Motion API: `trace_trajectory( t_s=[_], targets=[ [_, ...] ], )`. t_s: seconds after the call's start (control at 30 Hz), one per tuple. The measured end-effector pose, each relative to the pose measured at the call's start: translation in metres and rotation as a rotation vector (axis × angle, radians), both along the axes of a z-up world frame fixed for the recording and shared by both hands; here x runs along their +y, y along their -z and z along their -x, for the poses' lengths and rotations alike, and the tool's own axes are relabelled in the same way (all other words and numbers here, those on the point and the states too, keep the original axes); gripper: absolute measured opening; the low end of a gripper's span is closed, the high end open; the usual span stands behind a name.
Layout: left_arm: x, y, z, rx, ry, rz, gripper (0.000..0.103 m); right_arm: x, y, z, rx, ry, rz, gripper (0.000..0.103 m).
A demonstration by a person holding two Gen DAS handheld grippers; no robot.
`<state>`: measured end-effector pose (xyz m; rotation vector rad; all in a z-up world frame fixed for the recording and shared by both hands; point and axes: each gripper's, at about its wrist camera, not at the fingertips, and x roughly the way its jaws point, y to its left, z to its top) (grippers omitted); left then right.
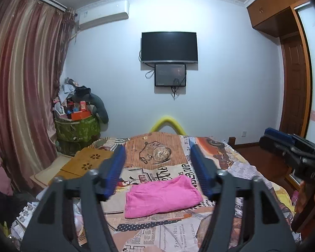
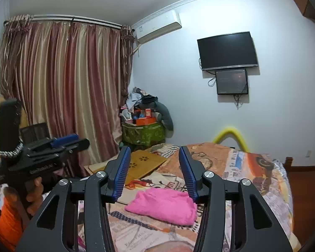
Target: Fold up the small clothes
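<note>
A pink garment lies folded into a compact rectangle on the patterned bedspread; it also shows in the right wrist view. My left gripper is open and empty, raised above and behind the garment. My right gripper is open and empty, also raised over the bed, not touching the cloth. The right gripper shows at the right edge of the left wrist view, and the left gripper at the left of the right wrist view.
A wooden lap board lies at the bed's left edge. A green hamper piled with clothes and boxes stands in the corner by the curtain. A yellow foam arch sits at the bed's far end. A TV hangs on the wall.
</note>
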<state>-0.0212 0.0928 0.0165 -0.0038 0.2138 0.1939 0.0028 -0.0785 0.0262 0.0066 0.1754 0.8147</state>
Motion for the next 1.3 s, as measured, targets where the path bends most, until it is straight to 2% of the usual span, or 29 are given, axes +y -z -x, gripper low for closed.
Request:
trace_trajectory(
  t_s=[0.07,0.13,0.23,0.33,0.43,0.6,1.3],
  targets=[
    [-0.004,0.001,0.006,-0.011,-0.017,-0.020,0.074,0.001,0.002,0.004,0.000,0.015,0.003,0.072],
    [-0.005,0.004,0.009,-0.013,-0.013,-0.020,0.082,0.000,0.003,0.007,-0.013,0.036,-0.002,0.085],
    [-0.004,0.008,0.010,-0.003,-0.007,0.002,0.089,-0.001,0.000,0.012,-0.028,0.057,0.006,0.090],
    [-0.005,0.011,0.012,0.001,-0.011,0.004,0.094,-0.002,0.000,0.014,-0.028,0.064,0.005,0.102],
    [-0.006,0.014,0.014,-0.002,-0.008,0.013,0.099,-0.004,0.000,0.017,-0.031,0.068,0.004,0.103],
    [-0.007,0.013,0.016,-0.014,-0.008,0.016,0.102,-0.008,0.003,0.023,-0.031,0.075,0.001,0.103],
    [-0.010,0.017,0.015,-0.005,0.011,0.022,0.103,-0.014,0.009,0.023,-0.007,0.092,0.001,0.103]
  ],
)
